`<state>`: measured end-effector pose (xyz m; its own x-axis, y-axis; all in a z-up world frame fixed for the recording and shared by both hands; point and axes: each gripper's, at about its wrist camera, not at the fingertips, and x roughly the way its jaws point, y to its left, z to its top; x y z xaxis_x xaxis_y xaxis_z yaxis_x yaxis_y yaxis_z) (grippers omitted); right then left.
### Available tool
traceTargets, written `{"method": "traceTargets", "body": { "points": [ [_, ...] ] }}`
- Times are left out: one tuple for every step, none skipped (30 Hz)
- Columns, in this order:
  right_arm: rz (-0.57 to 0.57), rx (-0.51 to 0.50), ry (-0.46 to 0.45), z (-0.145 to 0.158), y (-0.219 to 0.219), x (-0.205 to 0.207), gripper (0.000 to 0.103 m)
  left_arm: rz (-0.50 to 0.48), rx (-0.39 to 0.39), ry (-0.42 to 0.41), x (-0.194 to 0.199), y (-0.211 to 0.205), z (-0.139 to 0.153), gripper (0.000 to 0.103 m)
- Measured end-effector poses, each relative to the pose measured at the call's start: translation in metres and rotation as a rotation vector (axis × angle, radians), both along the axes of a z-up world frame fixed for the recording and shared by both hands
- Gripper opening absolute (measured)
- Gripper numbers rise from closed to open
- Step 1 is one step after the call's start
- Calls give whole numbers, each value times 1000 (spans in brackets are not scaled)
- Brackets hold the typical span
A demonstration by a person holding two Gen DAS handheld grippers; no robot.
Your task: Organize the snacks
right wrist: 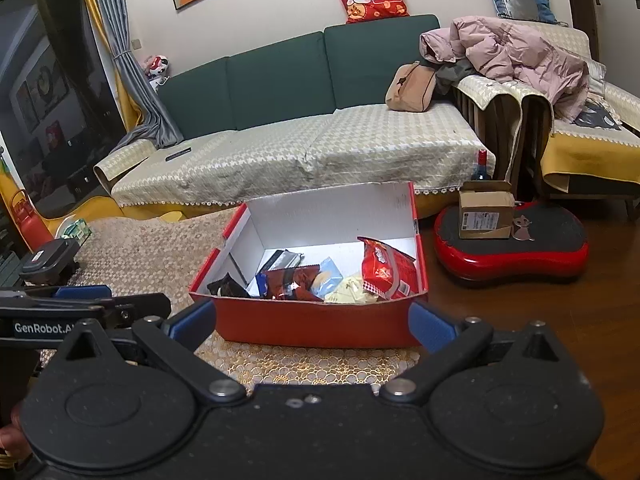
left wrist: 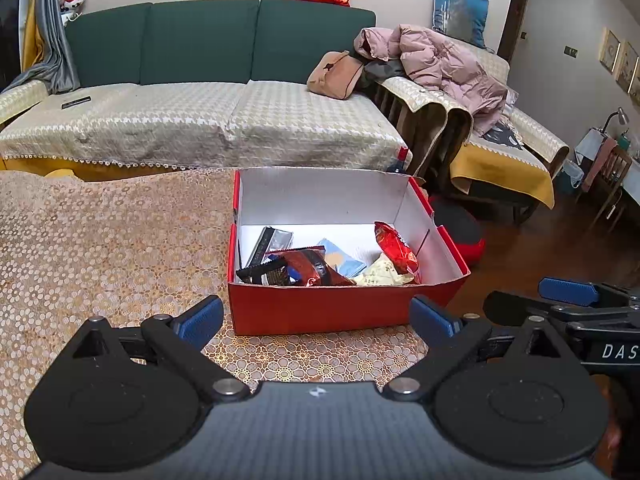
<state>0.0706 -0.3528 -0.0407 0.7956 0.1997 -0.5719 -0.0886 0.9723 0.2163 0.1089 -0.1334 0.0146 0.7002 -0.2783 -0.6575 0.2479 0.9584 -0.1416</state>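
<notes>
A red cardboard box with a white inside stands on the table near its right edge. It holds several snack packets: a red bag leaning at the right, a dark red wrapper, a light blue packet, a pale yellow one and dark ones at the left. My left gripper is open and empty just in front of the box. My right gripper is also open and empty before it, side by side with the left.
The table wears a gold lace cloth. Behind it is a green sofa with a beige cover and a pink coat. On the wooden floor at the right sits a red platform bearing a small carton.
</notes>
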Motion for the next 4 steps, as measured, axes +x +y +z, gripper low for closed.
{"method": "traceTargets", "body": {
  "points": [
    [1,-2,2,0,1,0,103,2,0,2,0,1,0,100],
    [3,-3,4,-1,2,1,103,2,-3,5,0,1,-1,100],
    [5,-5,6,-1,3,1,103,1,-8,8,0,3,-2,100],
    [7,-7,8,-1,4,1,103,2,-10,10,0,4,-2,100]
  ]
}}
